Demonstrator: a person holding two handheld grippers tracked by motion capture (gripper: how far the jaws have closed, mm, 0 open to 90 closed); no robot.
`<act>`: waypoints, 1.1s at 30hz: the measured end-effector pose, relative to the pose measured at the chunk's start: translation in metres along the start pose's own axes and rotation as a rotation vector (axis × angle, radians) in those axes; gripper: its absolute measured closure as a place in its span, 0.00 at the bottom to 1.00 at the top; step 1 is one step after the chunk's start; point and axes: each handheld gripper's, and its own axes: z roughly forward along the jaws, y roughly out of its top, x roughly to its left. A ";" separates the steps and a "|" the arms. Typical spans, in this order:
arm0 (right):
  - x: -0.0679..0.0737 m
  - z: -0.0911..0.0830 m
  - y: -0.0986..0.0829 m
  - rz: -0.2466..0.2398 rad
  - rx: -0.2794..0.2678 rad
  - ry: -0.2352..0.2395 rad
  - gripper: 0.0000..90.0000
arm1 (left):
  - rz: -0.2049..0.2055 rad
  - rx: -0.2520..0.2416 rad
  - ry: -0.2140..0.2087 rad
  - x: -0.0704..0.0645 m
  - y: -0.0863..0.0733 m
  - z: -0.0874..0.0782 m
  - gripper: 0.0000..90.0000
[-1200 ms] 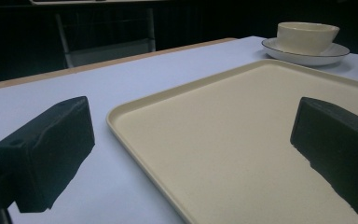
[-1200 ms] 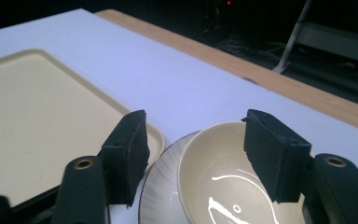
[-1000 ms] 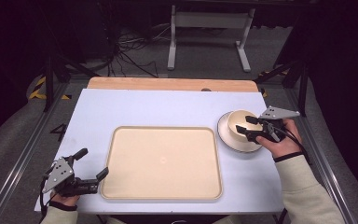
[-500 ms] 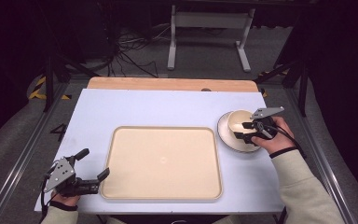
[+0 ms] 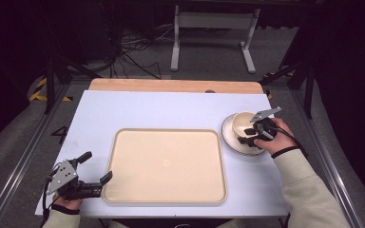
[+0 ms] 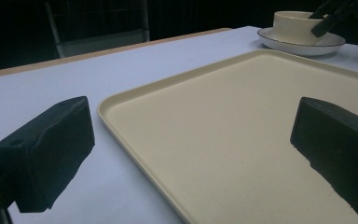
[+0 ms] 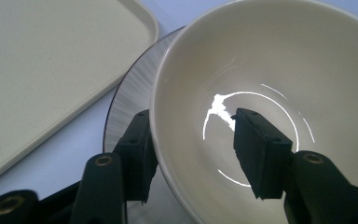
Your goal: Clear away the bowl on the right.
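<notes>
Both jaws of the right gripper (image 7: 191, 154) straddle the bowl (image 7: 279, 70) wall — not clamped; left gripper (image 5: 92, 175) gapes wide.

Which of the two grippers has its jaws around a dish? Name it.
The right gripper: its jaws straddle the rim of the bowl standing on the plate. The left gripper stands open at the tray's corner.

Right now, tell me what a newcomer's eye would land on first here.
The big beige tray in the middle of the table. To its right, a pale bowl stands on a plate, and the right gripper straddles the bowl's rim, one jaw inside and one outside. The left gripper sits open at the tray's near left corner.
</notes>
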 end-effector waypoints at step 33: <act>0.014 0.006 0.016 -0.167 0.093 -0.038 0.94 | -0.011 0.008 -0.001 0.001 0.000 -0.001 0.00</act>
